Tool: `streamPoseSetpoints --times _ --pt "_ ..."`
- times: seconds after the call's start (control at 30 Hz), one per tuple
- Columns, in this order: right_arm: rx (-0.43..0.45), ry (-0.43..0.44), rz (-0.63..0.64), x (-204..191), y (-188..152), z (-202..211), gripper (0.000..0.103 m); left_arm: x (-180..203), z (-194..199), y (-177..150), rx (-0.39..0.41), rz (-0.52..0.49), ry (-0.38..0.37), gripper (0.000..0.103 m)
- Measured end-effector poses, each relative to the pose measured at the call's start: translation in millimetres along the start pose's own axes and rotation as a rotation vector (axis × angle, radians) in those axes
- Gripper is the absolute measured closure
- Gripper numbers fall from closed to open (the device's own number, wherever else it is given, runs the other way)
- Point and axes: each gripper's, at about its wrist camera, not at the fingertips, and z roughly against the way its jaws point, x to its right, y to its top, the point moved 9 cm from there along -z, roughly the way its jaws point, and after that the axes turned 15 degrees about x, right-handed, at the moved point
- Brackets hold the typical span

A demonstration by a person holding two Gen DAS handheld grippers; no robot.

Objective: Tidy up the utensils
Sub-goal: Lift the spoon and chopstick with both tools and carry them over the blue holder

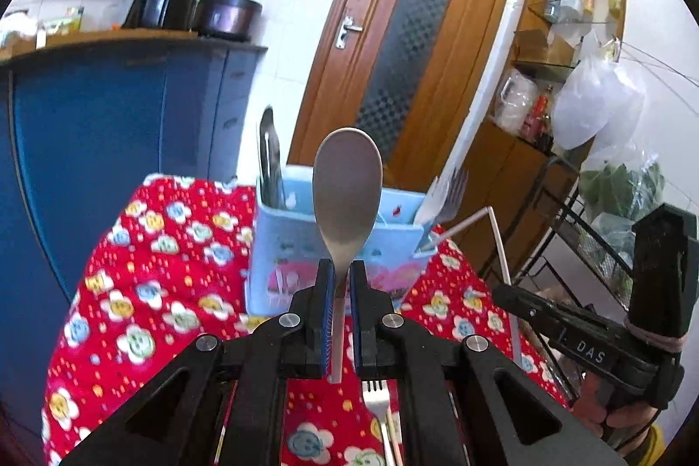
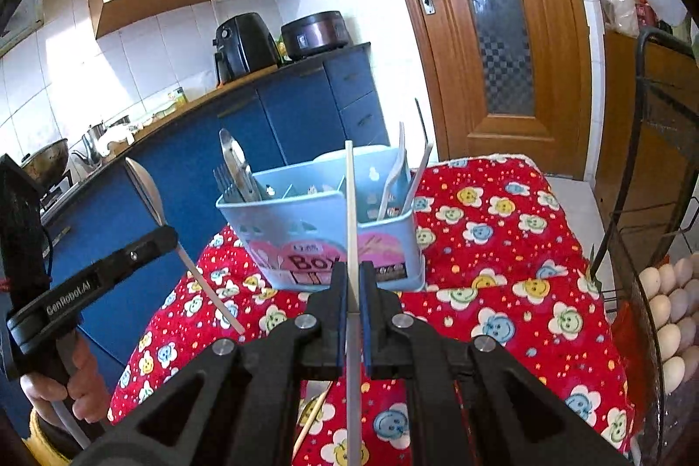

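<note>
The left gripper [image 1: 342, 269] is clamped on a spoon [image 1: 347, 186], bowl up, in front of the blue box [image 1: 284, 243] on the red cloth [image 1: 144, 247]. The right gripper [image 2: 354, 278] pinches a white chopstick [image 2: 351, 212], upright before the same box [image 2: 314, 230], which holds a knife [image 2: 236, 164] and forks [image 2: 223, 177]. A white fork [image 1: 380, 405] lies on the cloth below the left gripper

A table covered by a red flowered cloth [image 2: 502, 230] carries the things. A light blue utensil box [image 2: 323, 230] stands on it toward twelve o'clock. At six o'clock a white fork [image 1: 379, 400] lies flat, and in the right wrist view a wooden chopstick [image 2: 312, 418].
</note>
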Motion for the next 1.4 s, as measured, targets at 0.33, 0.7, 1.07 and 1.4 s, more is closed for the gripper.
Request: streamPoseSetpoints --times 0.33,0.7,1.07,1.4 --pt "0.04 -0.004 -0.011 7 20 -9 0.097 6 -14 50 0.095 -0.068 0.029 0.096" --pt "0.096 0.005 -0.009 5 48 -28 0.097 18 -43 92 0.165 -0.132 0.052 0.096" --pt "0.175 0.0 -0.007 4 73 -57 0.096 1 -81 83 0.138 -0.147 0.099 0.096" --pt "0.272 -0.012 -0.013 6 96 -96 0.096 -4 -100 64 0.1 -0.159 0.093 0.096"
